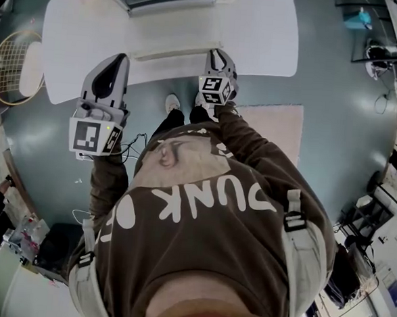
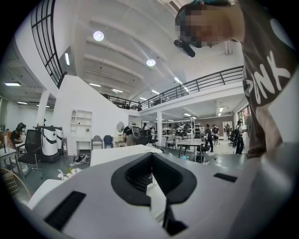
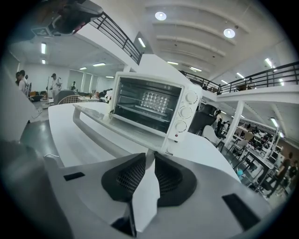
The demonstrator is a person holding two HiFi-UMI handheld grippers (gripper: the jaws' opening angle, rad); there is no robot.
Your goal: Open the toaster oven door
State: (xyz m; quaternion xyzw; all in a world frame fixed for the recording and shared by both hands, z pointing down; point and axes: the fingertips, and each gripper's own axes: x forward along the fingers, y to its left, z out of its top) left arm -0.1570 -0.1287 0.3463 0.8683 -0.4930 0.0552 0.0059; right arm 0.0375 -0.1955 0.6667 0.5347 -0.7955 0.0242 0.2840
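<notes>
Both grippers are shut with nothing between their jaws: the left gripper (image 2: 151, 155) shows its tips pressed together over the near left part of the white table (image 1: 261, 37), and the right gripper (image 3: 149, 154) shows the same closed wedge. On the far side of the table stands the white toaster oven (image 3: 154, 109), its door (image 3: 112, 123) already folded down flat toward the near edge, with the wire rack visible inside. The door's long handle (image 3: 93, 130) lies nearest, and the right gripper's tips sit close to the door's right corner.
</notes>
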